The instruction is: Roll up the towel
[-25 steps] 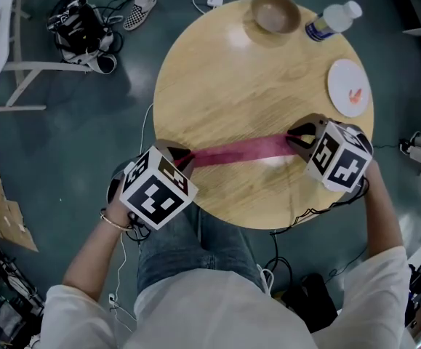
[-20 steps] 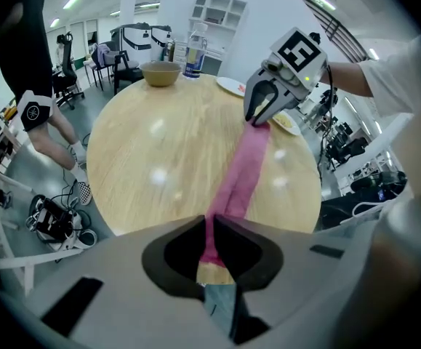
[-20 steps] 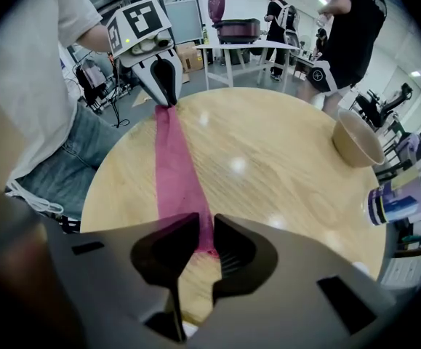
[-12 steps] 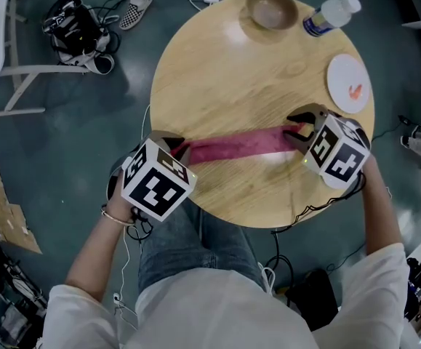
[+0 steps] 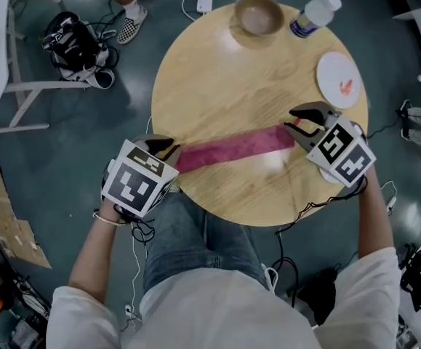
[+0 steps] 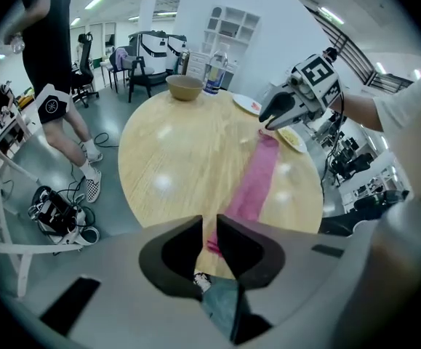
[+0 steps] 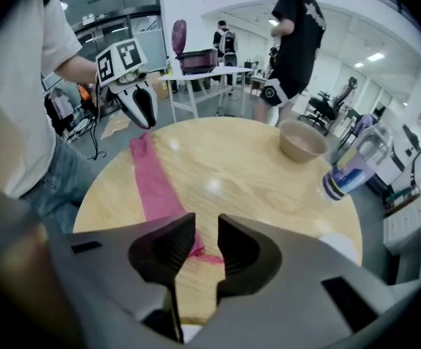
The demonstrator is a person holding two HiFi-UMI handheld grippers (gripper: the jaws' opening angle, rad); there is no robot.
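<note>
Pink towel [image 5: 232,147] flat across near tabletop [image 5: 232,78], ends just beside left gripper [image 5: 168,150] and right gripper [image 5: 291,120]: both slightly parted, right just eased open, nothing pinched. Bowl [image 5: 257,14], bottle [image 5: 312,17], plate [image 5: 339,78] well beyond.

the towel's [image 6: 252,184] near end is hidden behind the left gripper [image 6: 209,224]; the plate's [image 5: 332,67] red mark [image 5: 347,87] is too small to tell.

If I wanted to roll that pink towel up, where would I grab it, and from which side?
The pink towel lies flat on the table as one long narrow strip, so probably take the short right end: come steeply from above, pinch its edge, and roll along the length.
</note>
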